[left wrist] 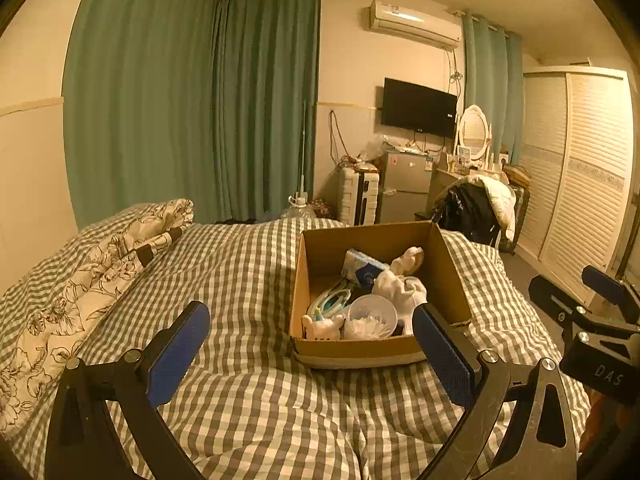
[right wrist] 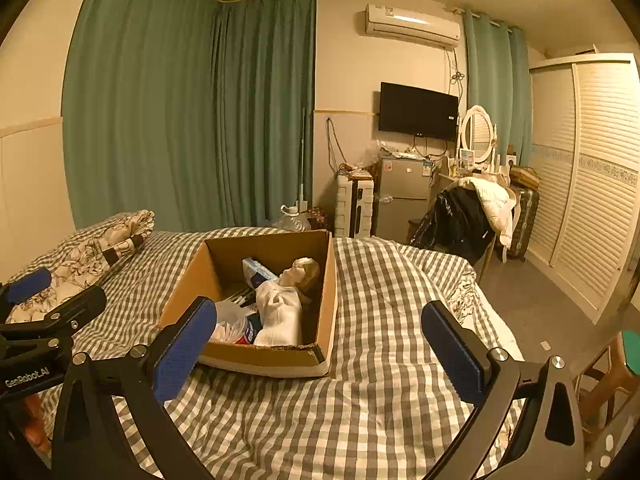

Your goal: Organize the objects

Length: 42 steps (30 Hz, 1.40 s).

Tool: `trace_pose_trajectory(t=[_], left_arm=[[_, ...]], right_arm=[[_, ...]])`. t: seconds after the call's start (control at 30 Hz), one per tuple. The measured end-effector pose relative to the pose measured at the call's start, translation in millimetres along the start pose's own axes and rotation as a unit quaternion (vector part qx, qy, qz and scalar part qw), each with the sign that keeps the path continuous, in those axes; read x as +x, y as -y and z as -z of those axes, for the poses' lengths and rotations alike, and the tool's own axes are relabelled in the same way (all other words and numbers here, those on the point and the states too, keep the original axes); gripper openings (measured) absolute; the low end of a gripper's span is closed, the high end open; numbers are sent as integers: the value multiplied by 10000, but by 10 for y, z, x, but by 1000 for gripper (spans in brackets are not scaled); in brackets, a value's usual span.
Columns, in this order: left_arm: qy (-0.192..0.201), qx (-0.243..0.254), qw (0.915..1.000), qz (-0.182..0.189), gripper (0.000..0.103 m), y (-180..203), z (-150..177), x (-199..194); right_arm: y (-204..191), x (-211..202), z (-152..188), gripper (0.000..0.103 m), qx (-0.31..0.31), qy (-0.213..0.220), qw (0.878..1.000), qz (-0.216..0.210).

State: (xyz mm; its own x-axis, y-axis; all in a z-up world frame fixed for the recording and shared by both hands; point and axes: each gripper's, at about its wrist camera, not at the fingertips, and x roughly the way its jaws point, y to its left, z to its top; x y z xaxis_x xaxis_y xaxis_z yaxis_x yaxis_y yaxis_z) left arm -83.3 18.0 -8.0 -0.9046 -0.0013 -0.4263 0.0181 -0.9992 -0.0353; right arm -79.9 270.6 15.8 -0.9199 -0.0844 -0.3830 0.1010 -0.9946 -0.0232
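Note:
An open cardboard box [left wrist: 448, 276] [right wrist: 326, 300] sits on the checked bed cover. Inside lie a doll in white [left wrist: 402, 280] [right wrist: 282, 304], a blue tissue pack [left wrist: 362, 270] [right wrist: 258, 270], a clear plastic cup [left wrist: 370, 316] [right wrist: 230, 322], a small white toy [left wrist: 322, 326] and a teal item [left wrist: 332, 300]. My left gripper [left wrist: 310, 354] is open and empty, just in front of the box. My right gripper [right wrist: 320, 356] is open and empty, in front of the box's near right corner. Each gripper shows at the edge of the other's view.
A flowered pillow [left wrist: 92, 280] [right wrist: 100, 248] lies on the bed's left side. Beyond the bed stand a suitcase [left wrist: 358, 196], a small fridge [left wrist: 406, 186], a chair with clothes [right wrist: 466, 212] and a wardrobe [right wrist: 596, 184]. Green curtains [left wrist: 192, 100] cover the back wall.

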Motion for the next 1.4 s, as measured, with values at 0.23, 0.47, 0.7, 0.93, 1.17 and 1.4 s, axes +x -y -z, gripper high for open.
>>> trace_pose_trajectory(t=[0.23, 0.47, 0.7, 0.93, 1.17, 1.4], left_arm=[[-73, 58, 10000, -11, 103, 20, 25, 28], [-95, 84, 9999, 15, 103, 40, 33, 38], [-93, 92, 9999, 51, 103, 44, 33, 35], [-106, 80, 9999, 50, 103, 38, 37, 33], [-93, 63, 9999, 51, 103, 35, 38, 29], [-97, 59, 9999, 52, 103, 31, 37, 24]], right_arm=[[-11, 13, 14, 103, -23, -57, 10000, 26], [8, 29, 17, 103, 19, -82, 10000, 30], [-5, 40, 24, 103, 0, -105, 9999, 3], [-14, 68, 38, 103, 0, -141, 9999, 22], [-15, 68, 40, 103, -18, -140, 9999, 24], [-19, 69, 45, 103, -17, -143, 9999, 36]])
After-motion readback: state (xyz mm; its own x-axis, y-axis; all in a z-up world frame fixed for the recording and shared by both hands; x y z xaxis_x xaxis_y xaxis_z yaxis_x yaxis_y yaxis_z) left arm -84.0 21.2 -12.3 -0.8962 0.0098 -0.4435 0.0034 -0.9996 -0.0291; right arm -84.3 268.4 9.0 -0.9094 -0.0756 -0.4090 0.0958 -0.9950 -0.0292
